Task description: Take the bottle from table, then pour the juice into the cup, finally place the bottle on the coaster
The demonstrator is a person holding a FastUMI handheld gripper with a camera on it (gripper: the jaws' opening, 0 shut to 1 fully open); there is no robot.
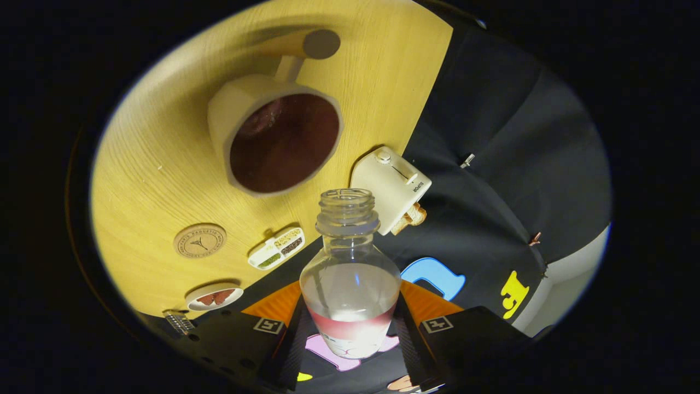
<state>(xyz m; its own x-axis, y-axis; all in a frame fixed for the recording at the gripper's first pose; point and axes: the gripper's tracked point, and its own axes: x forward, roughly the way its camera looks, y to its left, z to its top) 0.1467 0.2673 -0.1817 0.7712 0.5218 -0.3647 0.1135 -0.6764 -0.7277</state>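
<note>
Our gripper (350, 334) is clamped on the bottle (350, 290), which is uncapped and held between the fingers, tilted toward the cup (276, 139) beyond. The mouth sits short of the rim, so we risk spilling on the table (153, 180). The coaster (199, 241) lies apart.

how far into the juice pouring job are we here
Done: the bottle is off the table, clamped between the hand-held gripper fingers, uncapped. In hand: it's tipped toward the cup, which holds dark liquid. Left: finishing the pour, then standing the bottle on the round coaster.
</note>
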